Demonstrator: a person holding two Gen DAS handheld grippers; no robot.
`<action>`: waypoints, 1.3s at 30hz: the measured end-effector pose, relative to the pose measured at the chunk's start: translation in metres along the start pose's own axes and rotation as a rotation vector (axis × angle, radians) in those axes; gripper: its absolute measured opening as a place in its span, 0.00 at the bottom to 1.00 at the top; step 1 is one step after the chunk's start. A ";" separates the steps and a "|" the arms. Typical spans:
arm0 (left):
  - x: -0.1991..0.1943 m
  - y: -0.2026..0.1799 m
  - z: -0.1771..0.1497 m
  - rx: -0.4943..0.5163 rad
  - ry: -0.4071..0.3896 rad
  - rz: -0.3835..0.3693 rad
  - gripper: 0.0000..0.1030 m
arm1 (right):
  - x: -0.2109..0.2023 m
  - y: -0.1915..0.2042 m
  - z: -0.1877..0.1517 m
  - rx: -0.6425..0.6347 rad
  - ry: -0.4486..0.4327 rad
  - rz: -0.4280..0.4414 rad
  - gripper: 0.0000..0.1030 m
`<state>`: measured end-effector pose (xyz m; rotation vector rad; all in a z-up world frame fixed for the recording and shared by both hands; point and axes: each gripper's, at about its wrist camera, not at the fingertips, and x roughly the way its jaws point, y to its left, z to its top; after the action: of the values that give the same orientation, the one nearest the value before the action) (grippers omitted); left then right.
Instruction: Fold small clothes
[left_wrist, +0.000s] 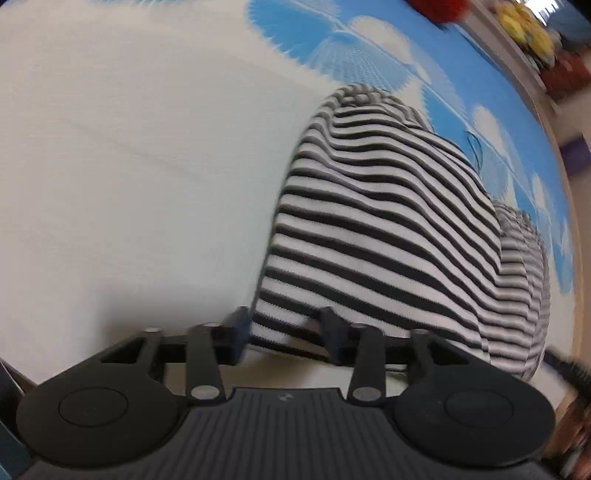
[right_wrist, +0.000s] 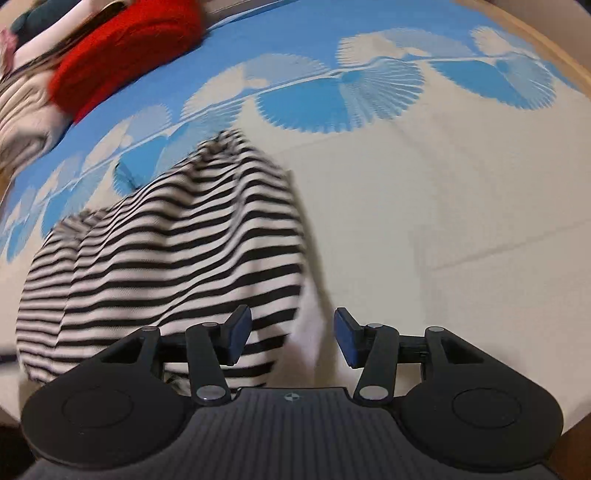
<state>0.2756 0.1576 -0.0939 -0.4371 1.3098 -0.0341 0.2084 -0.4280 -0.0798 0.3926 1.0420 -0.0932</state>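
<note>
Left wrist view looks down on a black-and-white striped garment (left_wrist: 388, 236) lying in a soft mound on a bed cover (left_wrist: 129, 184) that is cream with a blue fan pattern along its far side. The left gripper (left_wrist: 286, 338) points steeply down at the garment's near edge. Its jaws stand apart, and the striped hem lies in the gap between them; motion blur makes it hard to tell whether the pads press on the cloth, though they seem not to. In the right wrist view the same striped garment (right_wrist: 166, 258) lies to the left. The right gripper (right_wrist: 291, 341) hangs over its near corner with jaws clearly parted, the left finger over the stripes, the right finger over bare cover (right_wrist: 461, 221). A red fuzzy garment (right_wrist: 125, 48) lies well apart at the far left.
</note>
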 end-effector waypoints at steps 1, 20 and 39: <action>-0.001 0.000 0.001 0.006 -0.018 0.005 0.40 | 0.004 -0.005 0.000 0.027 0.018 -0.009 0.50; -0.025 0.028 -0.001 -0.030 -0.078 -0.031 0.00 | -0.046 -0.038 0.002 0.123 -0.105 0.200 0.02; -0.031 -0.063 -0.020 0.253 -0.150 -0.155 0.22 | 0.005 -0.007 -0.016 0.014 0.093 0.069 0.47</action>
<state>0.2623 0.1020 -0.0485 -0.3172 1.1053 -0.2883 0.1961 -0.4288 -0.0930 0.4487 1.1189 -0.0211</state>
